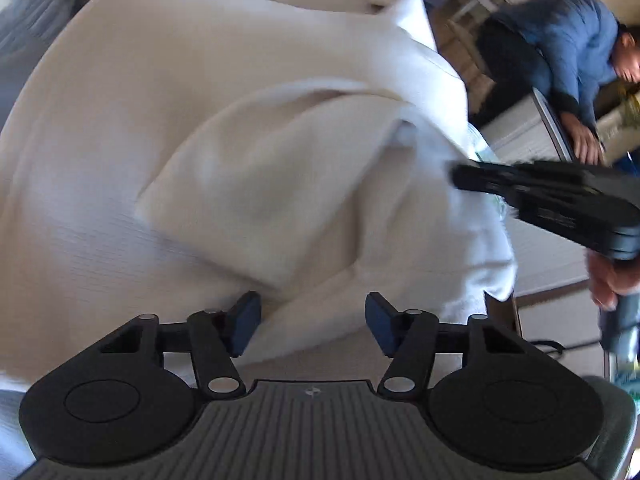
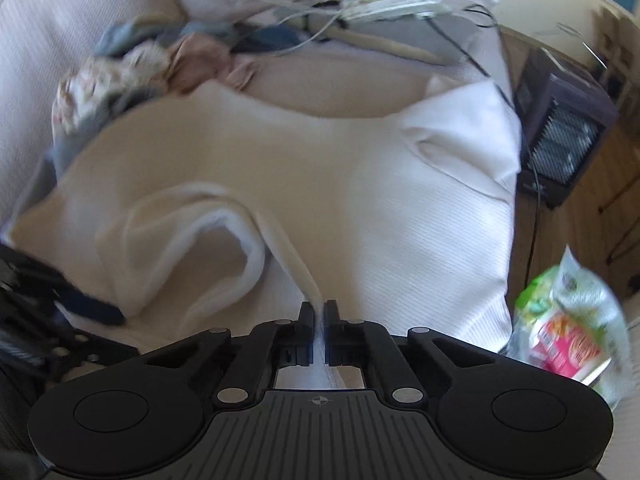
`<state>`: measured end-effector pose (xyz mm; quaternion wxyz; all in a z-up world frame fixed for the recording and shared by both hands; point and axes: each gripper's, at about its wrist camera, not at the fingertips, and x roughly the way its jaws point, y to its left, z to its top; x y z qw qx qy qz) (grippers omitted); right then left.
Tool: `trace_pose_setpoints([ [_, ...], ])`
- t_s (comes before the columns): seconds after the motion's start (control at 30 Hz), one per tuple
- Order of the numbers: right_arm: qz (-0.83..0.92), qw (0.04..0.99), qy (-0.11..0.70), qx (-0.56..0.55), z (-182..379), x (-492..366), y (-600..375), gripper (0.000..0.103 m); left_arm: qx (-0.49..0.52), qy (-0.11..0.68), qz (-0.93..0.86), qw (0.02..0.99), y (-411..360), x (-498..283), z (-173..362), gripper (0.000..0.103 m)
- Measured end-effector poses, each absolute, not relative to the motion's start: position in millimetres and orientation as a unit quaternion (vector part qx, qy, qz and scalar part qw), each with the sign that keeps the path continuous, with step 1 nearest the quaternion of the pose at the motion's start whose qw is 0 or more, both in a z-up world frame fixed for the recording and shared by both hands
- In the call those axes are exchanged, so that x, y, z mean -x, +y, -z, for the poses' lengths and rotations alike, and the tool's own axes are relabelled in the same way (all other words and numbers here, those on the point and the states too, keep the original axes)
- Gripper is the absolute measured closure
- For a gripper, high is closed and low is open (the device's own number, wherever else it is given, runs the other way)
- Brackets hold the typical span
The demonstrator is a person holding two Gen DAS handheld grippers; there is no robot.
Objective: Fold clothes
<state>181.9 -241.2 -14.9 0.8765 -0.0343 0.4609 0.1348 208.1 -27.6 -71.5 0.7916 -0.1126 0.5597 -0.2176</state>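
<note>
A cream knitted garment point(image 2: 240, 168) lies spread on the white ribbed bed cover point(image 2: 440, 240), with a folded sleeve and pale cuff point(image 2: 224, 220) near the front. My right gripper point(image 2: 319, 312) is shut on a thin raised edge of this garment, which runs up between its pads. In the left wrist view the garment's folded part point(image 1: 256, 168) lies just ahead of my left gripper point(image 1: 314, 320). That gripper is open, its blue pads point(image 1: 244, 320) standing apart over a ridge of cloth without pressing it. The right gripper point(image 1: 456, 178) reaches in from the right.
A pile of mixed clothes point(image 2: 132, 68) lies at the bed's far left, with cables and a white device point(image 2: 392, 0) behind. A dark heater point(image 2: 564, 136) stands on the floor to the right and a plastic bag point(image 2: 568, 328) is nearer. A person in blue point(image 1: 568, 40) leans beyond the bed.
</note>
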Motion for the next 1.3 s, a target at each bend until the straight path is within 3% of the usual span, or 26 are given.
trace_pose_setpoints([
  [0.27, -0.117, 0.864, 0.483, -0.084, 27, -152, -300, 0.099, 0.188, 0.554, 0.211, 0.783, -7, -224, 75, 0.047],
  [0.53, -0.119, 0.840, 0.524, -0.075, 54, -133, -291, 0.098, 0.127, 0.532, 0.196, 0.814, -29, -246, 68, 0.044],
  [0.57, -0.118, 0.841, 0.522, -0.080, 55, -131, -292, 0.098, 0.128, 0.533, 0.195, 0.814, -30, -248, 71, 0.046],
  [0.63, -0.116, 0.842, 0.518, -0.093, 54, -130, -297, 0.098, 0.114, 0.520, 0.201, 0.823, -36, -250, 69, 0.072],
  [0.67, -0.115, 0.843, 0.517, -0.099, 54, -129, -299, 0.098, 0.107, 0.516, 0.206, 0.824, -39, -252, 67, 0.093],
  [0.7, -0.116, 0.843, 0.515, -0.101, 53, -128, -300, 0.098, 0.106, 0.514, 0.208, 0.825, -41, -254, 64, 0.099],
  [1.1, -0.142, 0.873, 0.457, -0.088, 6, -149, -292, 0.098, -0.005, 0.394, 0.201, 0.897, -17, -306, -38, 0.100],
  [1.3, -0.133, 0.875, 0.460, -0.069, 10, -175, -282, 0.098, -0.124, 0.388, 0.182, 0.895, -40, -347, -31, 0.099],
])
